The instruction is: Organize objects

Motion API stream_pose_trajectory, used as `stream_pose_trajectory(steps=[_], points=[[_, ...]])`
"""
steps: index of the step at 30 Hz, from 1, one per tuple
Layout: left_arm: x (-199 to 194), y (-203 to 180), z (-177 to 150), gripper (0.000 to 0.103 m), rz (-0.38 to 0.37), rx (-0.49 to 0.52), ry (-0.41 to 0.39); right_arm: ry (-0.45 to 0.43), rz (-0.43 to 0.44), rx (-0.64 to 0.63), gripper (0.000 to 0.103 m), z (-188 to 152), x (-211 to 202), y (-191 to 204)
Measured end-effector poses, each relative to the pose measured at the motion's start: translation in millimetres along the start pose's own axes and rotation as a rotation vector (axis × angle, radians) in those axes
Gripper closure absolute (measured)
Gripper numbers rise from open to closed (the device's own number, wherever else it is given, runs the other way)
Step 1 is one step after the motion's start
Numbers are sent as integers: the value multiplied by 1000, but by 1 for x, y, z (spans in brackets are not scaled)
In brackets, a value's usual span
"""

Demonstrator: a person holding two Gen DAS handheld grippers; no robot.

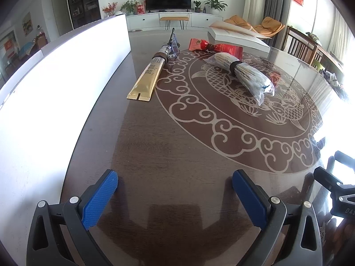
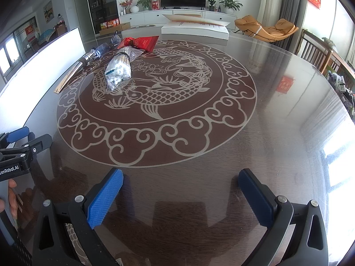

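Left wrist view: left gripper (image 1: 175,191) spread wide, nothing between the blue pads, low over the dark table (image 1: 177,150). Far ahead lie a gold tube (image 1: 147,77), a bag of cotton swabs (image 1: 244,72) on the fish pattern, a red packet (image 1: 216,47) behind it. White board (image 1: 55,84) along the left.

Right wrist view: right gripper (image 2: 180,190) also wide, empty. Swab bag (image 2: 119,71), tube (image 2: 76,71), packet (image 2: 142,42) far left; white box (image 2: 195,31) at the far edge.

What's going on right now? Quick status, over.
Left gripper and right gripper both open, empty, low over the table. Swab bag, gold tube, red packet untouched ahead. Path unobstructed.
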State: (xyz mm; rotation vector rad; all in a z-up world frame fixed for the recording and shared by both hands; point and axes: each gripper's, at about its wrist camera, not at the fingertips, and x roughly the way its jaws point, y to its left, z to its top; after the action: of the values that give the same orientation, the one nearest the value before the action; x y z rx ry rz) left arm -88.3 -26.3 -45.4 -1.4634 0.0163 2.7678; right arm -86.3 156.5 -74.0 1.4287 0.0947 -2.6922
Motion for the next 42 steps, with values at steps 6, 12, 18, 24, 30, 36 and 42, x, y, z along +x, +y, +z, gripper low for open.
stream_pose_trajectory(steps=[6, 12, 18, 24, 30, 36, 42], points=[[8, 1, 11, 0, -43, 56, -18, 0, 0, 1, 0, 0, 0, 0], [7, 2, 11, 0, -47, 57, -19, 13, 13, -20, 0, 11, 6, 3], [7, 2, 11, 0, -47, 58, -20, 65, 71, -102, 4, 83, 35, 24], [7, 2, 11, 0, -47, 57, -20, 56, 105, -121, 6, 148, 65, 66], [6, 1, 11, 0, -47, 57, -19, 80, 98, -156, 62, 156, 89, 87], [6, 1, 11, 0, -47, 57, -20, 35, 77, -134, 66, 111, 61, 59], [6, 1, 11, 0, -47, 58, -19, -8, 39, -80, 65, 34, 11, 13]])
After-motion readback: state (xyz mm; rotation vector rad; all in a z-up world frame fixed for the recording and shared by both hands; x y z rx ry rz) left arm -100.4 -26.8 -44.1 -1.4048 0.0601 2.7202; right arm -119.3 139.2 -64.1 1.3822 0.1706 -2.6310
